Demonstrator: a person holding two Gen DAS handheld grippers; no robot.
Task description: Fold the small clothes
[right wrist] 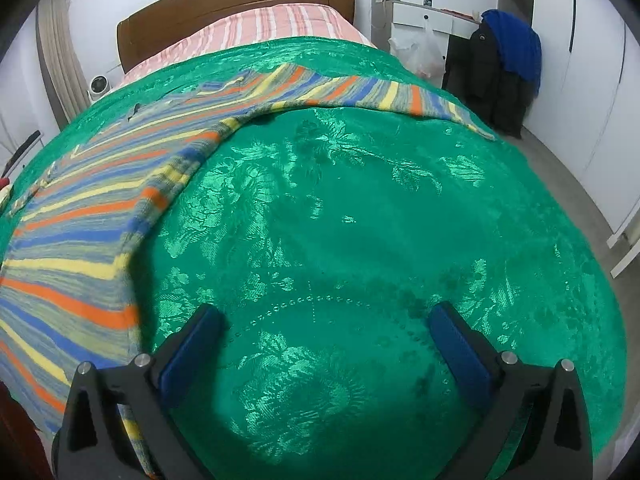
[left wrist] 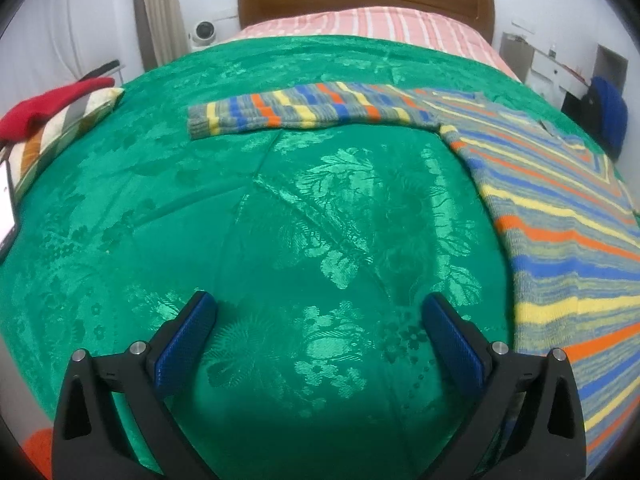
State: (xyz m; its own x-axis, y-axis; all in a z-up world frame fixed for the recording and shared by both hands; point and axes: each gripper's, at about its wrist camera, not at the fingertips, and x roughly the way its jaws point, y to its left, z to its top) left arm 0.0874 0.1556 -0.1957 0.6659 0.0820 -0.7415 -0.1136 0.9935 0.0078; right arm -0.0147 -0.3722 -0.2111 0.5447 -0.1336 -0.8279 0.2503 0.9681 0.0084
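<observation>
One striped sweater [left wrist: 568, 216] lies flat, sleeves spread sideways.

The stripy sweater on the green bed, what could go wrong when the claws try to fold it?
1. The striped sweater lies flat on the shiny green bedspread; an open claw might pinch bedspread along with the knit.
2. The right sleeve reaches near the bed's edge and could slip off.
3. The left claw and right claw hold nothing, so uneven grabs may fold it crooked.
</observation>
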